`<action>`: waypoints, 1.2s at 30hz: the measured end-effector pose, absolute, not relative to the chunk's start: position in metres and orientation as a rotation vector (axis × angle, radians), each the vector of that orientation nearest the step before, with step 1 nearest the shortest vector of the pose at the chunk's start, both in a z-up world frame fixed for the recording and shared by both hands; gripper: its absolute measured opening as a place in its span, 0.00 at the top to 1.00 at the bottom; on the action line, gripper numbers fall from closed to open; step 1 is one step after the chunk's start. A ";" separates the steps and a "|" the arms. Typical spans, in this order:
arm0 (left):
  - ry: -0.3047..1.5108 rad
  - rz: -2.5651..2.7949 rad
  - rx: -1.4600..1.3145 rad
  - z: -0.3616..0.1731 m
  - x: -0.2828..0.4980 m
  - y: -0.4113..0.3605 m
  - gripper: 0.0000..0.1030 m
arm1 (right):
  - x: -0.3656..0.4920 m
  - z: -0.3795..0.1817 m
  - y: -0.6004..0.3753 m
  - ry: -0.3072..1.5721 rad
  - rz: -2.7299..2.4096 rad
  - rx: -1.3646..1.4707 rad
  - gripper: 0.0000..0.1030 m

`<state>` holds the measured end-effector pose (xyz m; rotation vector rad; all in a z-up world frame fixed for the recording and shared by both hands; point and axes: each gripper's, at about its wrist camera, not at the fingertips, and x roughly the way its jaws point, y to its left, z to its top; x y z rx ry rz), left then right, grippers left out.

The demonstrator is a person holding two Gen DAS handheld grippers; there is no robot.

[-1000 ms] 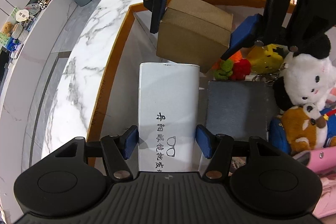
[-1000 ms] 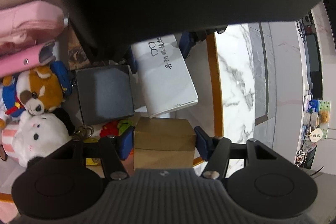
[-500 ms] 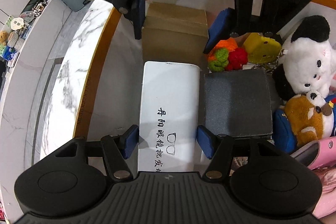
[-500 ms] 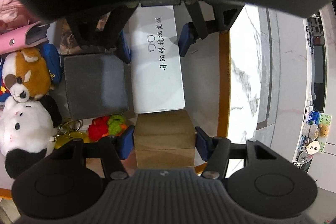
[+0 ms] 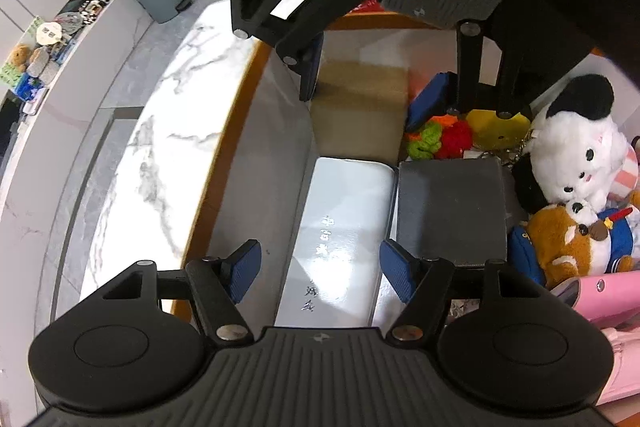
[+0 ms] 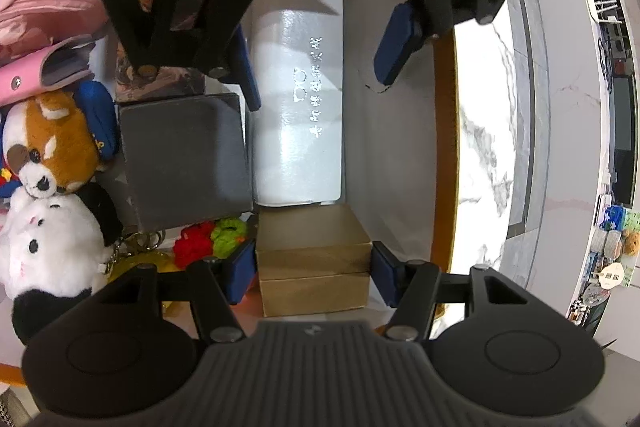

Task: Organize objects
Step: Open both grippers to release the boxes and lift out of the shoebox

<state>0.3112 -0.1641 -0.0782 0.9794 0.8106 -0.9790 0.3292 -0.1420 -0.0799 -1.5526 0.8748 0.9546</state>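
White marble counter runs along the orange-rimmed tray (image 5: 224, 163) I am working in. My left gripper (image 5: 320, 269) has just been widening; its blue pads stand clear on either side of the white case (image 5: 344, 227), which lies flat beside the dark grey box (image 5: 450, 211). My right gripper (image 6: 314, 269) clamps the brown cardboard box (image 6: 312, 247), set against the white case's end, near the knitted toys (image 6: 210, 237).

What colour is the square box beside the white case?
Dark grey box, next to the white case; right wrist view shows it best.
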 end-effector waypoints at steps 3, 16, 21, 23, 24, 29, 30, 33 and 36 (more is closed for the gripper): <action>0.814 -0.974 0.969 -0.074 0.306 -0.163 0.23 | 0.329 -0.075 -0.140 0.865 0.925 -1.551 0.39; 0.761 -0.929 0.966 -0.019 0.252 -0.144 0.23 | 0.284 -0.005 -0.149 0.841 0.891 -1.462 0.38; 0.715 -0.890 0.958 0.011 0.217 -0.128 0.23 | 0.246 0.032 -0.150 0.811 0.891 -1.419 0.33; 0.687 -0.863 0.929 0.025 0.201 -0.119 0.23 | 0.236 0.039 -0.152 0.791 0.889 -1.394 0.32; 0.682 -0.850 0.913 0.028 0.196 -0.116 0.23 | 0.232 0.042 -0.155 0.782 0.886 -1.375 0.31; 0.664 -0.771 0.818 0.049 0.160 -0.097 0.23 | 0.201 0.054 -0.162 0.728 0.882 -1.230 0.27; 0.660 -0.753 0.804 0.052 0.153 -0.094 0.22 | 0.193 0.058 -0.164 0.716 0.877 -1.193 0.27; 0.634 -0.712 0.727 0.060 0.130 -0.083 0.22 | 0.176 0.070 -0.168 0.691 0.834 -1.072 0.26; 0.580 -0.666 0.618 0.066 0.107 -0.068 0.22 | 0.156 0.079 -0.178 0.623 0.779 -0.921 0.25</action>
